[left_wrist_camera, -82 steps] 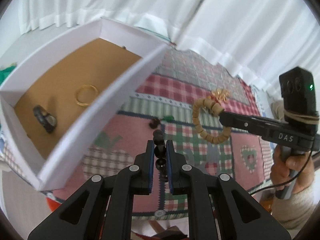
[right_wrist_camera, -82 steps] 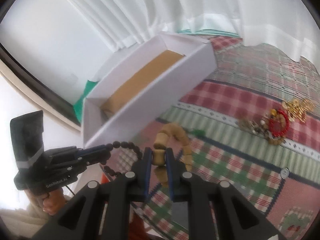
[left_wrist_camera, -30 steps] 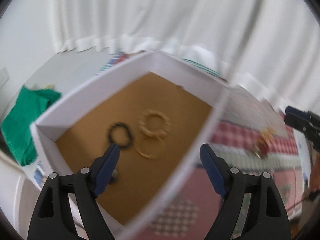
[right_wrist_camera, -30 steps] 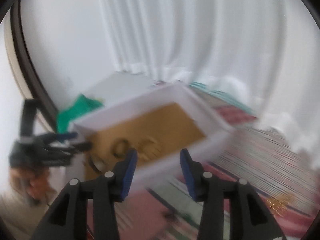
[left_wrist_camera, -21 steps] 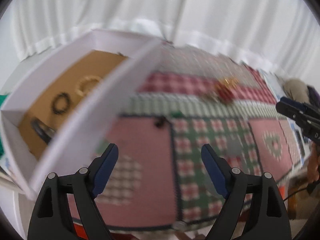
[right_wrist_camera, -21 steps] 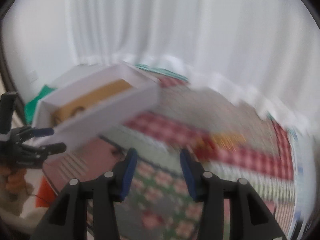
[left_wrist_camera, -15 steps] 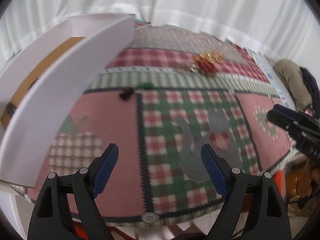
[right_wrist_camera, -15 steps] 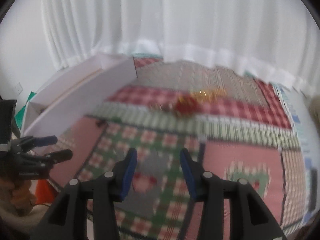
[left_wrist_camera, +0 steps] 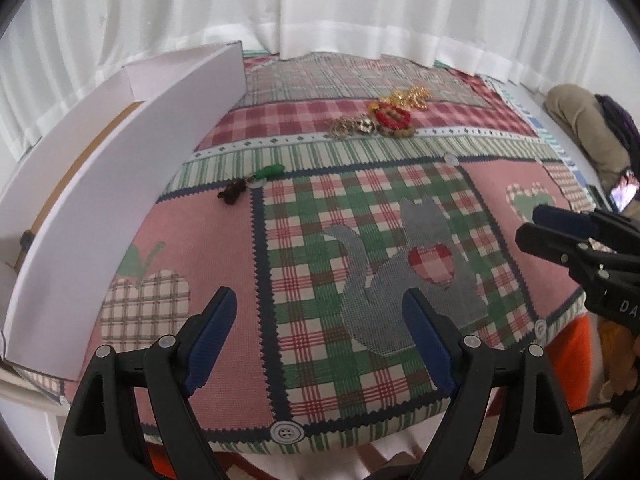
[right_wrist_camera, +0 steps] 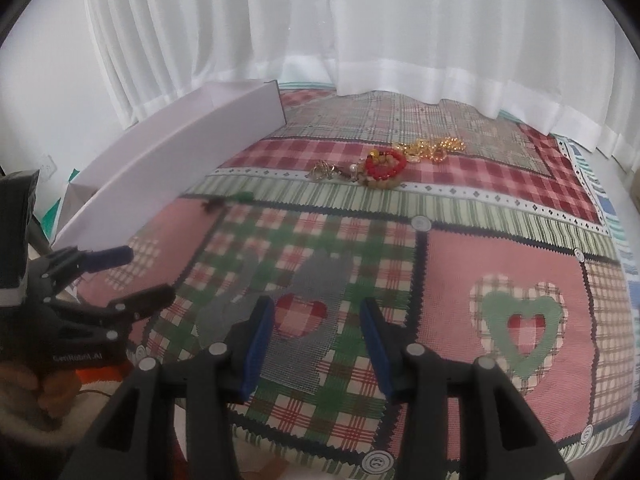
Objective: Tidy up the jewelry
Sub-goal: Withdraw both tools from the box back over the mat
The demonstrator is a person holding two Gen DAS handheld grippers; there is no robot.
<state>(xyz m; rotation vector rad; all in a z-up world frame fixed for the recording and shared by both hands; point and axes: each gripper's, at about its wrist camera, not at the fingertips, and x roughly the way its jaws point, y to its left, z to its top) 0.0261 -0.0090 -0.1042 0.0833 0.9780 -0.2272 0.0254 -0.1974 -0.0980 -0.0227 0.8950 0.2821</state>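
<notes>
A heap of jewelry lies far out on the patchwork cloth: a red bead bracelet (left_wrist_camera: 394,117) (right_wrist_camera: 385,166), a gold chain (left_wrist_camera: 412,96) (right_wrist_camera: 434,146) and a tangle of gold rings (left_wrist_camera: 348,126) (right_wrist_camera: 325,171). A small dark piece (left_wrist_camera: 232,193) (right_wrist_camera: 212,205) and a green piece (left_wrist_camera: 270,171) (right_wrist_camera: 242,197) lie nearer the white box (left_wrist_camera: 112,184) (right_wrist_camera: 172,152) at the left. My left gripper (left_wrist_camera: 316,320) (right_wrist_camera: 138,276) hangs open and empty above the near cloth. My right gripper (right_wrist_camera: 316,320) (left_wrist_camera: 532,226) is also open and empty, to the right of it.
The patchwork cloth (left_wrist_camera: 312,248) (right_wrist_camera: 460,264) covers a raised cushion-like surface whose front edge drops off close to the fingers. White curtains (left_wrist_camera: 320,4) hang behind. A person's hand (right_wrist_camera: 24,392) holds the left gripper's handle. A figure in olive clothing (left_wrist_camera: 580,120) sits at far right.
Both grippers swung away from the white box, where the black and tan bead bracelets now lie, and came down over the near patchwork cloth. Both stayed open and empty.
</notes>
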